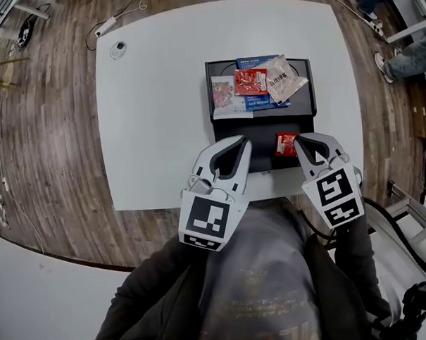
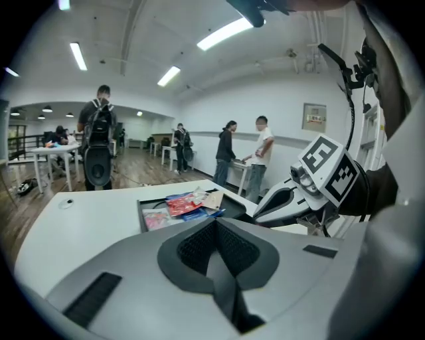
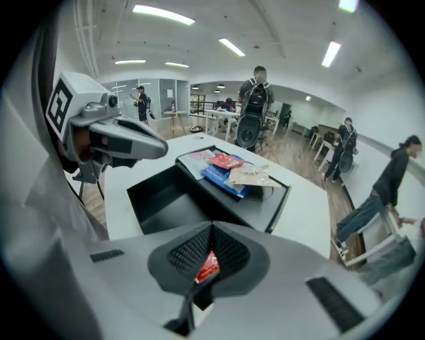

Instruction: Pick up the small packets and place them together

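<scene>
- The right hand-held gripper (image 1: pixel 298 144) is clenched on a small red foil packet (image 1: pixel 286 143). In the right gripper view the foil sits low between the ribbed pads (image 3: pixel 188 254), caught by one edge rather than across its middle.
- From the head view, the packet is over the right side of the near, bare compartment of the black two-compartment plastic tray (image 1: pixel 210 74), which stands on the white desk (image 1: pixel 153 98). Whether it is clear of the tray floor cannot be told from that angle.
- The left hand-held gripper (image 1: pixel 241 142) is clenched on nothing — its jaws meet with no packet between them — and it hovers at the near compartment's left side.
- The heap of small packets (image 1: pixel 259 86) lies in the far compartment. A red packet (image 1: pixel 251 81) sits on a blue packet (image 1: pixel 264 60), with a beige packet (image 1: pixel 284 78) to the right and a pink-and-white packet (image 1: pixel 224 93) to the left.
- The step in hand looks like the carry: bring the held packet forward and set it on that heap.
- To do it well, first lift it enough to clear the ridge between the compartments, since a shallow edge grip on slick foil could slip if the packet drags.
- Travel level and without haste, then come down over the middle of the heap, not its beige edge, which looks puffed and likely to shed a packet.
- Release low, with the packet resting on the heap or nearly so, so that it does not flutter aside.
- Keep the empty left hand-held gripper out of the path.
</scene>
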`<act>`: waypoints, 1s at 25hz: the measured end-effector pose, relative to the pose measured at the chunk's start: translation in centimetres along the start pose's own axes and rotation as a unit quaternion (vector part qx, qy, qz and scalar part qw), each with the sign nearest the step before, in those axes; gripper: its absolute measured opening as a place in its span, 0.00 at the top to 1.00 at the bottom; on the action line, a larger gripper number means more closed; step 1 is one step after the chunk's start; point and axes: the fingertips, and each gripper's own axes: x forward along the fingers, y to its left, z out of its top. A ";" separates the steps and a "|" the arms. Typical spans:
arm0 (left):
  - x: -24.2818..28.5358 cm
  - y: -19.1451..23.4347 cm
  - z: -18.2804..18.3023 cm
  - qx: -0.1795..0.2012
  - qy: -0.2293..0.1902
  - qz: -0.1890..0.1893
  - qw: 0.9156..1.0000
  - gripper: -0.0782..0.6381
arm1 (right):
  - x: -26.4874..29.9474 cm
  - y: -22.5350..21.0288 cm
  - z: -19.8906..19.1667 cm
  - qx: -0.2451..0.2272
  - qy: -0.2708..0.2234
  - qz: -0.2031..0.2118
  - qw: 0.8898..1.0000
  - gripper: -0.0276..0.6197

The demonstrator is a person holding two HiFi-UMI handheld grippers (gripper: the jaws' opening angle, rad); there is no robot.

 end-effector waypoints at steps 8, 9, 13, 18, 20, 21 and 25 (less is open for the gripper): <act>5.8 -7.8 -1.7 0.090 0.124 -0.124 0.980 0.89 | -3.6 -2.6 -1.1 0.068 -0.054 -0.030 0.996 0.95; 6.2 -8.3 -2.2 0.101 0.143 -0.137 0.975 0.89 | -3.8 -2.8 -1.4 0.079 -0.057 -0.035 0.995 0.95; 8.4 -9.6 -4.5 0.104 0.219 -0.186 0.952 0.89 | -4.4 -3.9 -2.7 0.113 -0.069 -0.048 0.990 0.95; 10.5 -10.2 -7.3 0.109 0.300 -0.222 0.922 0.89 | -4.3 -5.2 -4.7 0.144 -0.072 -0.055 0.985 0.95; 10.9 -9.8 -8.2 0.110 0.322 -0.221 0.914 0.89 | -4.1 -5.6 -5.3 0.155 -0.073 -0.055 0.984 0.95; 11.1 -9.6 -8.6 0.110 0.332 -0.220 0.911 0.89 | -4.0 -5.7 -5.6 0.160 -0.072 -0.055 0.983 0.95; 11.1 -9.0 -10.4 0.122 0.367 -0.214 0.897 0.89 | -3.6 -6.2 -6.3 0.171 -0.072 -0.053 0.981 0.95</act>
